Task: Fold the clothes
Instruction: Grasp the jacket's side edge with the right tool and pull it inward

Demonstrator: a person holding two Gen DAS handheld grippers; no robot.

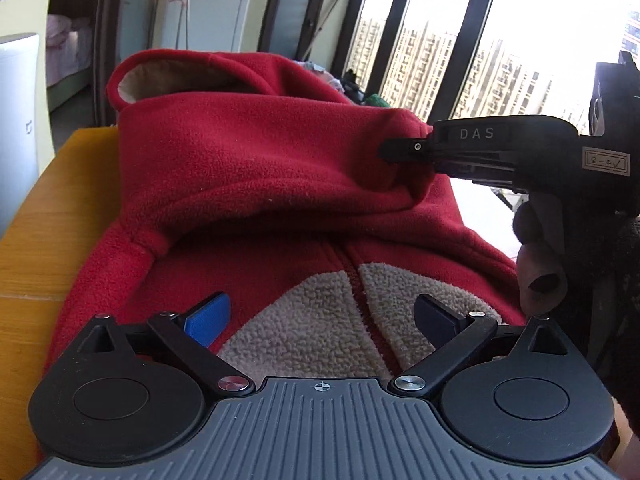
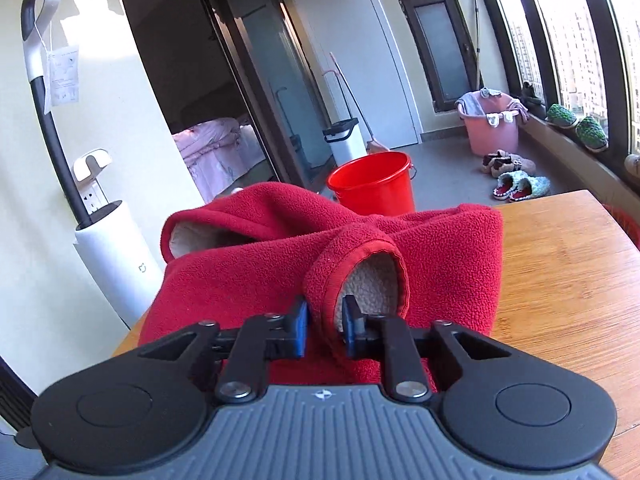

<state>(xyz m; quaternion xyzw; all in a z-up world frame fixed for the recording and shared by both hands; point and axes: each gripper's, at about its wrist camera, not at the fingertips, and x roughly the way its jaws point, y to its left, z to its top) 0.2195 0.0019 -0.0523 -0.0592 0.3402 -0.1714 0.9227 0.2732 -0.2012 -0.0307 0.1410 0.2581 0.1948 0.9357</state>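
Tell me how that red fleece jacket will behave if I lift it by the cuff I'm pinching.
The red fleece jacket will likely drape and sag: it already slumps in soft folds on the wooden table. The right gripper clamps only the sleeve cuff, so the sleeve should rise first, the body trailing. The nubby pile probably resists slipping.
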